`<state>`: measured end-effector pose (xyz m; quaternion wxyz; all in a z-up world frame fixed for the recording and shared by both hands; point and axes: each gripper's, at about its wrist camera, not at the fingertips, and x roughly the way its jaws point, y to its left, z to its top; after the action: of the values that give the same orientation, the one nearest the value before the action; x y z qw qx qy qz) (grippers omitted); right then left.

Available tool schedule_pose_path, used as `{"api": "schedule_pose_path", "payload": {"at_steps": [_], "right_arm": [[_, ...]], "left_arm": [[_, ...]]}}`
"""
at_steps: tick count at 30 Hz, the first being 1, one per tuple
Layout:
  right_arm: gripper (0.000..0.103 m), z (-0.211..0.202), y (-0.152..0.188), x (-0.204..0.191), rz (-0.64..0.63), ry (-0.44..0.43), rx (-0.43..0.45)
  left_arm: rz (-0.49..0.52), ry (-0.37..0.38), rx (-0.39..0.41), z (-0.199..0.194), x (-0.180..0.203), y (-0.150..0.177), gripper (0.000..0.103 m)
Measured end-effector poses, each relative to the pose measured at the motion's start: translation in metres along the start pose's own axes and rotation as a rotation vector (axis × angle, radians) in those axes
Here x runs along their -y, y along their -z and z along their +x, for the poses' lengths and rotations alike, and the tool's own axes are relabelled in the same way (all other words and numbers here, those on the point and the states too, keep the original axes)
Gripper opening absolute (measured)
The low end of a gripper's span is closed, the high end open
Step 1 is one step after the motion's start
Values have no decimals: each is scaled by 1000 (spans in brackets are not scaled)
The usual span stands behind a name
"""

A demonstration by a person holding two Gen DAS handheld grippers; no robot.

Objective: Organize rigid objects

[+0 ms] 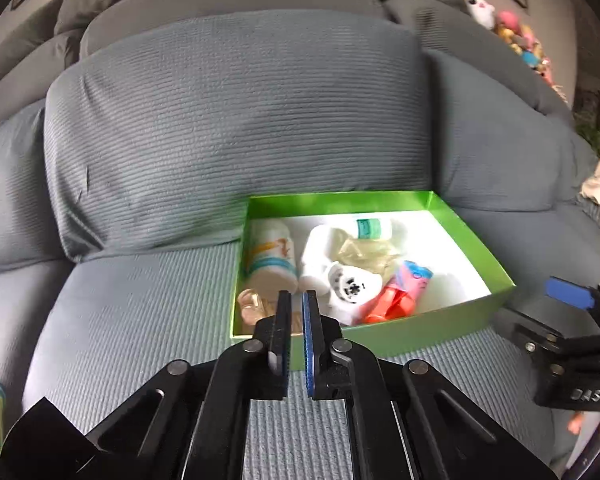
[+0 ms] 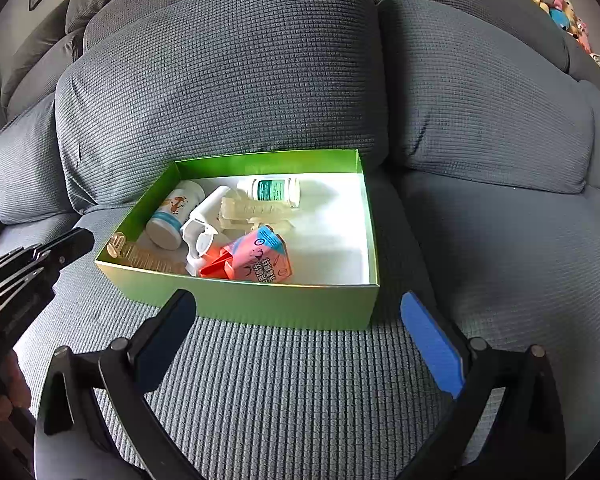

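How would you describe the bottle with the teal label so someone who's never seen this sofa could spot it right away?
On the grey sofa seat sits an open green box with a white floor. Toward its back wall, lying on its side, is the small white bottle. Its teal label sets it apart from the bigger white bottle with orange figures at the left and the pink carton at the front.

The sofa (image 2: 236,92) is gray cloth with a bumpy, ribbed weave. The green box (image 2: 268,304) looks like smooth card, a bit shiny outside and plain white inside. In it, 2 white bottles (image 2: 171,216) look like smooth plastic. The pink carton (image 2: 262,256) looks like printed paper. The clear comb (image 2: 140,254) looks like shiny plastic.
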<state>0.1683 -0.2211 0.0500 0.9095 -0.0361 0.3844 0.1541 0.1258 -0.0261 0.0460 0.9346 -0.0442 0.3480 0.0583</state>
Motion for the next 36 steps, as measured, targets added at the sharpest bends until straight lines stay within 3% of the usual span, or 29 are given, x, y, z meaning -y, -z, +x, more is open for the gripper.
{"api": "schedule_pose_path", "payload": {"at_steps": [1,2,3,7,19,23,28,30,32,36], "right_arm": [[103,-1,0,0,4,-3,2],[103,-2,0,-1,2,-8,5],[103,-2,0,-1,-2,-7,6],[103,-3,-1,-1,-4,3,11],[103,-4,-1,-5,-11,1,14],[103,-21,-10,-6,-2,-14,18],[102,-143,-92,-10,-80,-13,218],[102,-214,-136,-14,-113,18,312],[102,-279,-175,-13,-112,20,372],[103,-381,-221,-5,-88,87,497]], "left_arm": [[-5,-25,-6,0,-1,-1,10],[-5,-51,-14,1,-2,-2,42],[-4,-65,-20,2,-2,-2,101],[-10,-16,28,-3,-7,0,103],[-18,-24,5,-1,-12,-1,103],[10,-25,11,-31,-20,-24,103],[112,-109,172,-148,-42,-114,103],[161,-182,275,-213,-50,-154,103],[213,-277,356,-268,-55,-184,103],[221,-340,446,-370,-73,-227,103]]}}
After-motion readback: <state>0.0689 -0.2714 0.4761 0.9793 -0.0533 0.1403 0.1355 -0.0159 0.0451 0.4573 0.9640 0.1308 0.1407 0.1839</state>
